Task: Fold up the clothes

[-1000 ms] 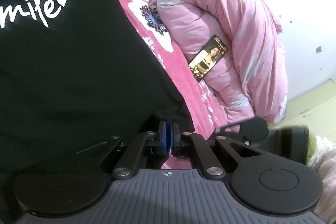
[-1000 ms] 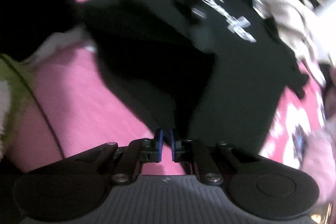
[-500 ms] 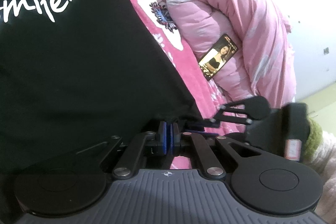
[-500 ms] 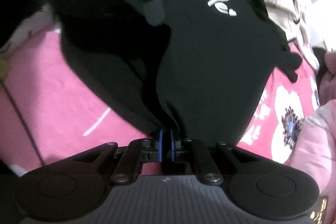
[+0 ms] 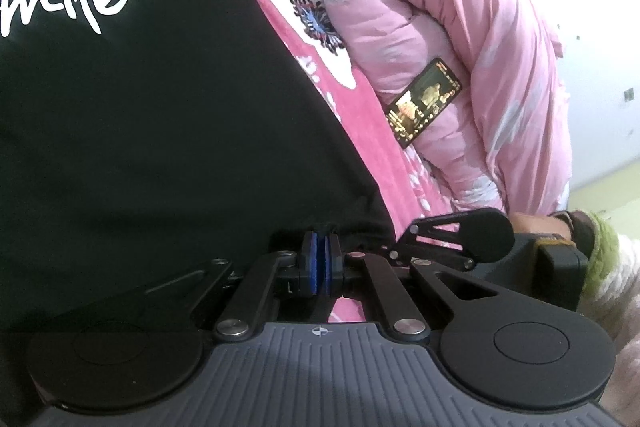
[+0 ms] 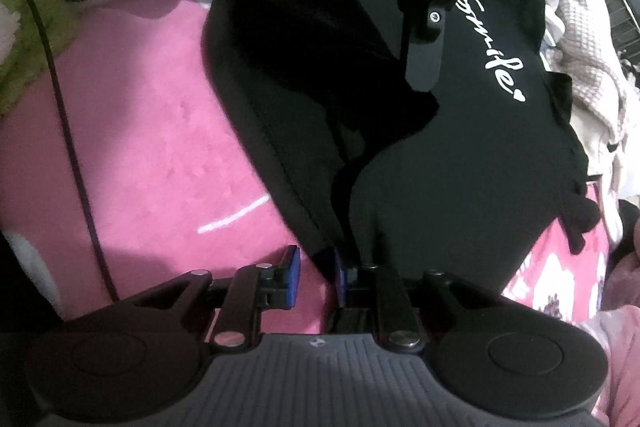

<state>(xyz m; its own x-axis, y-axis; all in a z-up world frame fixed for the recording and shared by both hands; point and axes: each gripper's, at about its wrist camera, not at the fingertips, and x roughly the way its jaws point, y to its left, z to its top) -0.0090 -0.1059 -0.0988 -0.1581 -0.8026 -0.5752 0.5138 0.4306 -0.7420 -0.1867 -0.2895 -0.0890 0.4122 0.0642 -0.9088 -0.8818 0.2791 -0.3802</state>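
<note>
Black T-shirt [image 5: 152, 131] with white "Smile" lettering and a small heart, spread over a pink floral bedspread [image 5: 372, 131], hem edge nearest both cameras. Left gripper [image 5: 320, 269] clamped tight, blue pads pressed together on the lower hem corner of the shirt, fabric bunched just above the fingertips. Right gripper [image 6: 314, 277] with jaws just parted, a clear gap between the blue pads and pink bedspread visible through it; a corner of the shirt's hem lying against the inner face of one pad [image 6: 339, 281] only, not pinched. Seen from the right wrist view, T-shirt [image 6: 460, 195] partly doubled over itself, a dark fold running from the hem up toward the middle, lettering on the upper layer. Left gripper [image 6: 424, 39] also in that view, coming down from the top edge over the shirt. Beside the shirt, a rolled pink quilt [image 5: 452, 39] with a phone [image 5: 425, 102] resting on it, screen lit. Pale clothes [image 6: 580, 59] heaped beyond the shirt's far edge.
</note>
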